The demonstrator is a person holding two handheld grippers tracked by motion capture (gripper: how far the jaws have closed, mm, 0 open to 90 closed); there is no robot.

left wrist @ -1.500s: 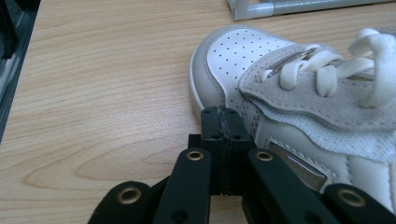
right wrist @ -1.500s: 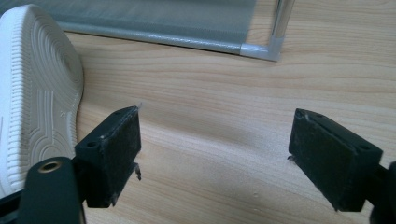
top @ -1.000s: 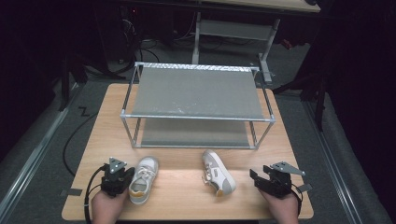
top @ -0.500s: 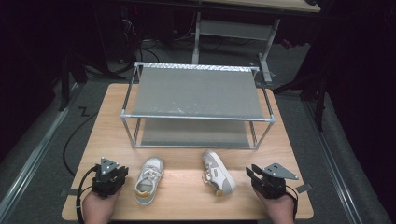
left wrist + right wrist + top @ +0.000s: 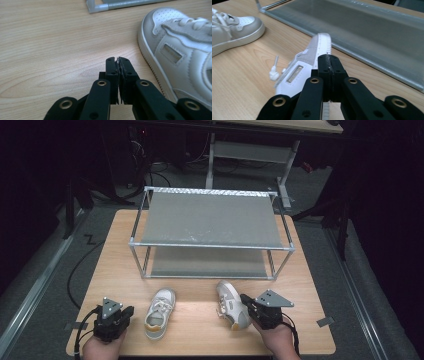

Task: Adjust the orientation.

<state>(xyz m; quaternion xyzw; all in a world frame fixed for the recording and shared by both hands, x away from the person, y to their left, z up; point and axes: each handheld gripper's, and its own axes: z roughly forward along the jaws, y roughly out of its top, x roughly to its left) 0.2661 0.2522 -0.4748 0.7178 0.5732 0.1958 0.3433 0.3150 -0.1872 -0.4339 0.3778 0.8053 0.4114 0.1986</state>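
Resting on the table (image 5: 200, 340) near its front edge are two small white shoes, in front of a two-tier rack (image 5: 210, 235). The left shoe (image 5: 160, 312) stands upright, toe toward the rack. The right shoe (image 5: 232, 304) lies tipped on its side.

Handling, as judged: both shoes look light, with a soft upper and a stiffer rubber sole. The smooth side panels may slip between the pads. The heel collar or the edge of the opening seems the surest place to grip; the loose laces are not.

Left gripper (image 5: 117, 58): jaws closed together, nothing between them. It sits just beside the left shoe, on that shoe's left in the high view, apart from it.

Right gripper (image 5: 328, 57): jaws have just been closing and now stand shut, with nothing visibly between them. It points along the right shoe's sole edge, very close to it; contact cannot be confirmed. Earlier frames show this hand farther from the shoe.
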